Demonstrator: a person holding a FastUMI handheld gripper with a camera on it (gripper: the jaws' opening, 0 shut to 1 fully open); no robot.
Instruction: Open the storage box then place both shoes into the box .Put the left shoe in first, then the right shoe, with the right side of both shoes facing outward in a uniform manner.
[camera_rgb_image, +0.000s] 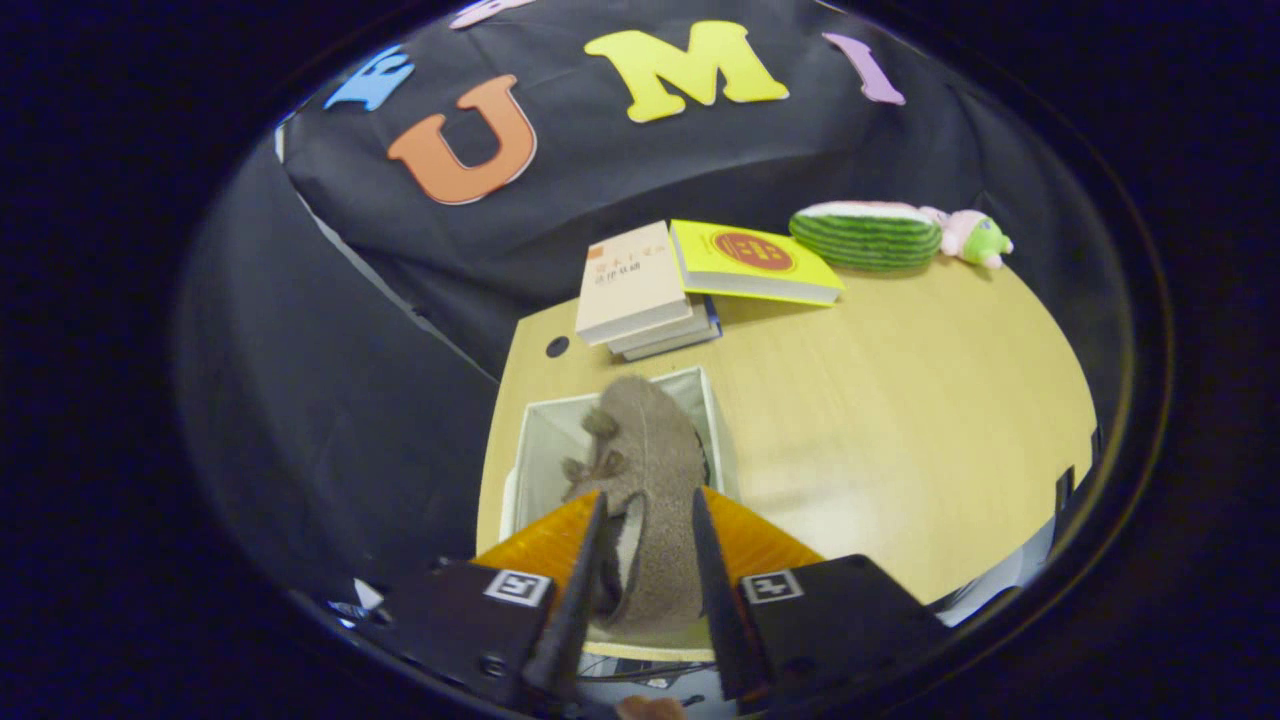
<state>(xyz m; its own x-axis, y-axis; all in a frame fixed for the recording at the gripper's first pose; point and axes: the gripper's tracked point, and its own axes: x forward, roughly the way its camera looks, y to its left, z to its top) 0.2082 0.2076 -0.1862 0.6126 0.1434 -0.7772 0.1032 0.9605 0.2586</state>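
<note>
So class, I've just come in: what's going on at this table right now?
A hand-held set of tongs grips a fuzzy grey-brown shoe by its heel end, both fingers pressing on it, toe pointing away. The shoe hangs over an open white fabric storage box on the pale wooden table. No second shoe can be made out inside. Beyond the box lie stacked books and a watermelon-shaped plush toy.

Gripper (648, 510) jaws clamping a tan shoe (645, 470) (heel end), above open storage box (545, 440), wooden table (900, 400)
</note>
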